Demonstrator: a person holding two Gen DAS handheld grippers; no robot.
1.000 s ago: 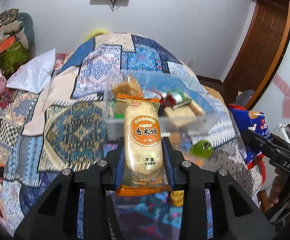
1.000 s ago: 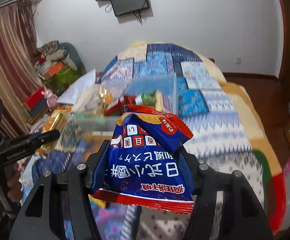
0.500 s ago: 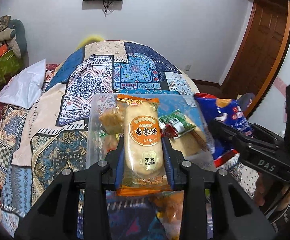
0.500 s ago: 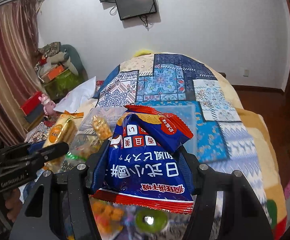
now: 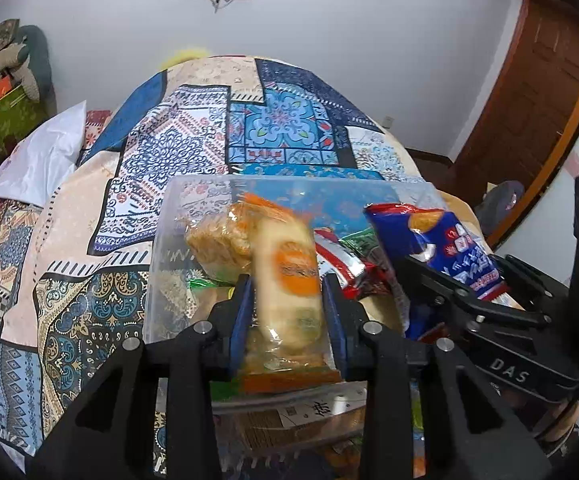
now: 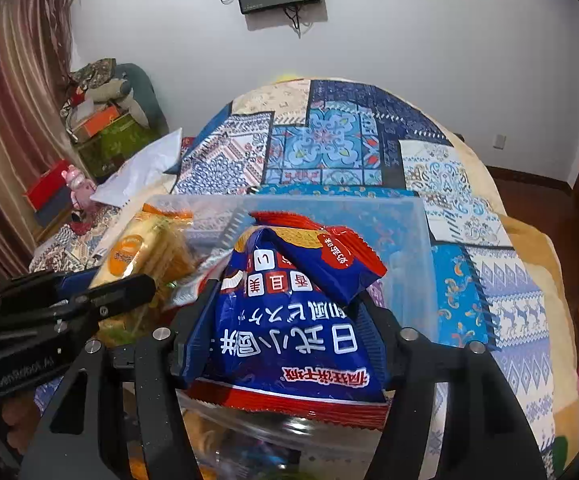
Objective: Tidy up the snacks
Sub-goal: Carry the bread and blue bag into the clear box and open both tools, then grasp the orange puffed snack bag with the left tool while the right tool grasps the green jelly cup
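My left gripper (image 5: 287, 286) is over the clear plastic bin (image 5: 161, 240). Its jaws have spread, and the orange rice cracker pack (image 5: 285, 280) between them is blurred and tilting away from the fingers. My right gripper (image 6: 289, 300) is shut on a blue and red snack bag (image 6: 289, 320), held over the right side of the same bin (image 6: 421, 232). The bin holds several snack packs. The left gripper (image 6: 89, 296) and the cracker pack (image 6: 141, 248) show at the left of the right wrist view; the right gripper (image 5: 461, 292) and its bag (image 5: 449, 244) show at the right of the left wrist view.
The bin stands on a bed with a patchwork quilt (image 5: 273, 136). A white pillow (image 5: 41, 156) lies at the left. Loose snacks lie below the bin's near edge. Boxes and clutter (image 6: 101, 120) are stacked at the far left. A wooden door (image 5: 529, 100) is at the right.
Both grippers moved forward over the bin. The left jaws opened and the rice cracker pack is slipping out, now blurred and tilted. The right gripper still holds its bag.
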